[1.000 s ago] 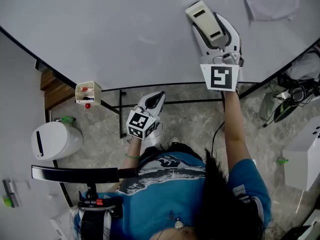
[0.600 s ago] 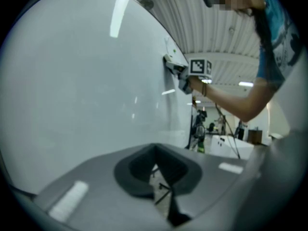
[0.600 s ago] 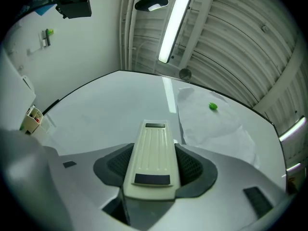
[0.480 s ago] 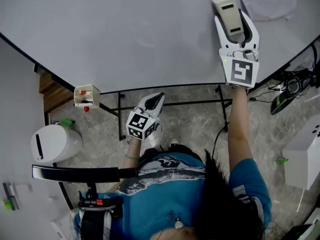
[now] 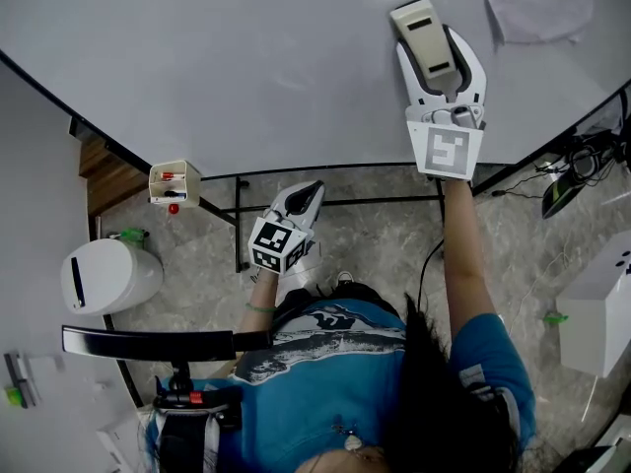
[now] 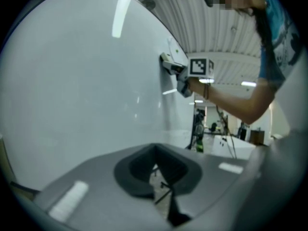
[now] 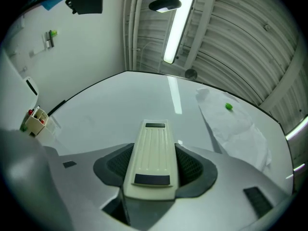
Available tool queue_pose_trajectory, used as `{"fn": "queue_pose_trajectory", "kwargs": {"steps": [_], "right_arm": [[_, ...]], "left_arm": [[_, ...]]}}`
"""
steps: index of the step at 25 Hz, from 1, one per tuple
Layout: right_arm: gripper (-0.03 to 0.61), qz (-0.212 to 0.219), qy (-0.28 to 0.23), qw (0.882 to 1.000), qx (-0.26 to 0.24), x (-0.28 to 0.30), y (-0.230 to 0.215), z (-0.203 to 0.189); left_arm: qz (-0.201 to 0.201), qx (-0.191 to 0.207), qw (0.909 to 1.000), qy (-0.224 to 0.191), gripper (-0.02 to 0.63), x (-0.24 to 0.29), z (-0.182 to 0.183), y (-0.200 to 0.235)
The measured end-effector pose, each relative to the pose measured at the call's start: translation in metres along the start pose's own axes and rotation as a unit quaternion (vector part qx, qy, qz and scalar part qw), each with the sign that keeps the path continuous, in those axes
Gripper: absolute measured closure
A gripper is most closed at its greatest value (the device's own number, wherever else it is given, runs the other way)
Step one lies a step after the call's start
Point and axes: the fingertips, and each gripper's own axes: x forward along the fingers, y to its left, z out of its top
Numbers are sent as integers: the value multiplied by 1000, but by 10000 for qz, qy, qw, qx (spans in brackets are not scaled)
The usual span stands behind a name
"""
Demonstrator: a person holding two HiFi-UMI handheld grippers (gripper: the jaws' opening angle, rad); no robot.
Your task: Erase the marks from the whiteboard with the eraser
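Note:
The whiteboard (image 5: 217, 57) fills the top of the head view, and I see only a faint smudge (image 5: 286, 82) on it. My right gripper (image 5: 440, 55) is shut on the beige eraser (image 5: 426, 37), which lies flat against the board near its right side. In the right gripper view the eraser (image 7: 151, 158) sits between the dark pads, with the whiteboard (image 7: 110, 109) beyond it. My left gripper (image 5: 312, 189) hangs below the board's lower edge, shut with nothing in it. The left gripper view shows its pads (image 6: 144, 170) closed together and the right gripper (image 6: 179, 76) far off against the board.
A sheet of paper (image 5: 537, 3) is pinned at the board's right by a green magnet (image 7: 228, 107). A small marker holder (image 5: 174, 183) hangs at the board's lower left edge. A white bin (image 5: 108, 276), a black chair back (image 5: 158, 343) and cables (image 5: 582, 180) stand on the floor.
The right gripper swept right with the eraser, then came back partway left and slightly lower. The left gripper has stayed where it was.

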Motion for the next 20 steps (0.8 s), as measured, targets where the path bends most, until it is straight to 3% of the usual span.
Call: {"fn": "queue_pose_trajectory", "kwargs": {"steps": [2,8,20], "right_arm": [[316,219,141,9994,-214,3,25,5],[316,789,79,9968,-109,8,103,10],[316,1732,266,9838,-369,0,227,-3]], "left_arm": [[28,-15,10000,23,611,-4,-2,2],[153,-64,9999,38,611,-18,-5,11],[441,-178,9989,36,611,-45,-12,33]]}}
